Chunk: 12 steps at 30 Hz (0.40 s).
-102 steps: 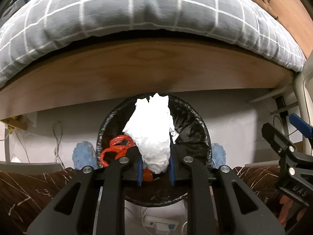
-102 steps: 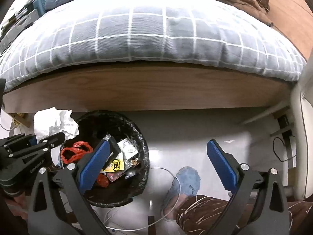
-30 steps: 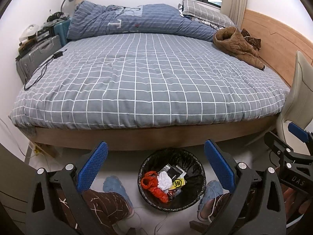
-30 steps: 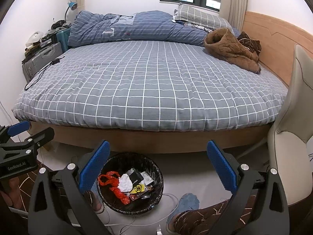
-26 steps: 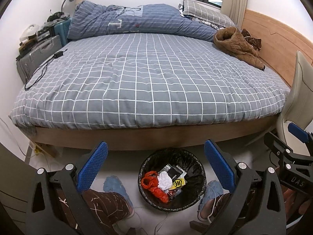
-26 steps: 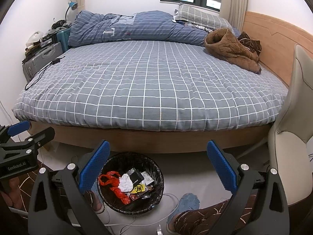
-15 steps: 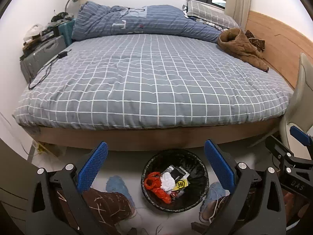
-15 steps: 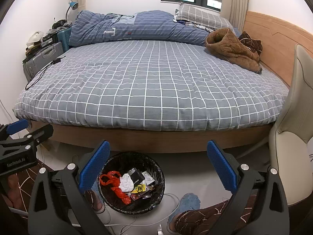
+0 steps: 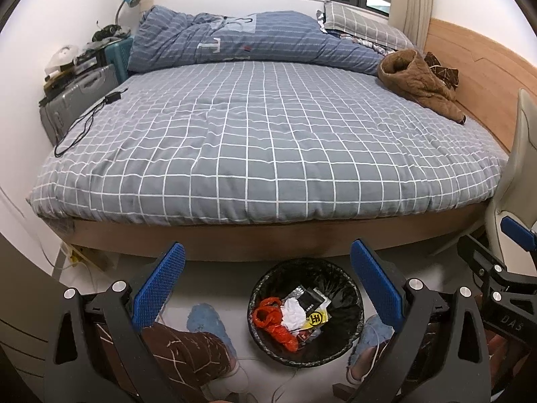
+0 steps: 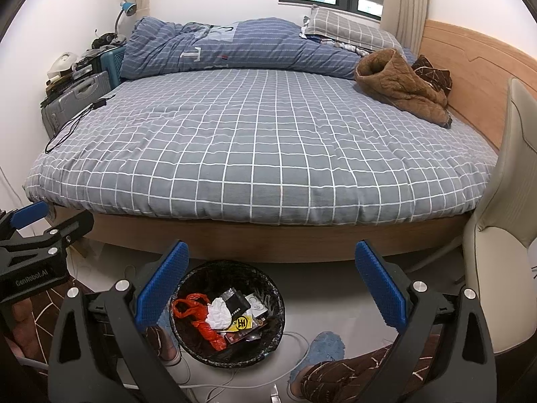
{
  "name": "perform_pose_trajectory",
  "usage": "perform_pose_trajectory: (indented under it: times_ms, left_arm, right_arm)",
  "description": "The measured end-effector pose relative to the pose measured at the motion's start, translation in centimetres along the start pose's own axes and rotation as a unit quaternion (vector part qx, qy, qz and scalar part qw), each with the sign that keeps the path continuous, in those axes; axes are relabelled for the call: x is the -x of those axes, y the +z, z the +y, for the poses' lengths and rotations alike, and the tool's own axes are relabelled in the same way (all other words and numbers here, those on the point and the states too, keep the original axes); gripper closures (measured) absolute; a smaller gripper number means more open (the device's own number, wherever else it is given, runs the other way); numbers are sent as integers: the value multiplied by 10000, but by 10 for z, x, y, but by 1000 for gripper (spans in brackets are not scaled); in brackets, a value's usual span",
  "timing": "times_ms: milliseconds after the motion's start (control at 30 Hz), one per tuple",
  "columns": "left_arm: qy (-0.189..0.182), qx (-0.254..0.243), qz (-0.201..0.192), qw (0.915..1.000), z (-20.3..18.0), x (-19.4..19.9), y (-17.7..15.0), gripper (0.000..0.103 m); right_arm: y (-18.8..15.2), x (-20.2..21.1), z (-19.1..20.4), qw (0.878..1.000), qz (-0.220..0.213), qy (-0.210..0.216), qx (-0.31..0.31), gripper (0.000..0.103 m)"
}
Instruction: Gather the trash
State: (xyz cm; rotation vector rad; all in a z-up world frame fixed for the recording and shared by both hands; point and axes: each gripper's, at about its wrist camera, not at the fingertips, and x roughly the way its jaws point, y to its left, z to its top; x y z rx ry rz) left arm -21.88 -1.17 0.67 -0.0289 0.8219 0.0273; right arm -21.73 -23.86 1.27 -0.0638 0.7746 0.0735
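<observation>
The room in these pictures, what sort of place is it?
A bedroom, most likely in a home. A large bed with a grey checked cover fills it, a rolled blue duvet and pillow lie at its far side, and a lined trash bin stands on the floor.

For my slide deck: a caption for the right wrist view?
Open right gripper above bin holding crumpled tissue.

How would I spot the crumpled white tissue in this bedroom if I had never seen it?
Find the big bed with the grey checked cover; on the floor at its foot stands a round black-lined waste bin. Inside, the crumpled white tissue lies between an orange plastic bag and a yellow-labelled wrapper, the only plain white wad there.
</observation>
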Motion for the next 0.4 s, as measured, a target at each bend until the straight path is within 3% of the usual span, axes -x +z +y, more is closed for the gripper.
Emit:
perform_pose_trajectory:
  times_ms: [400]
  left_arm:
    - [-26,-28,27,10000,-1,-3,2,6]
  right_arm:
    - [2,-1,1,10000,-14,-4,-38,8]
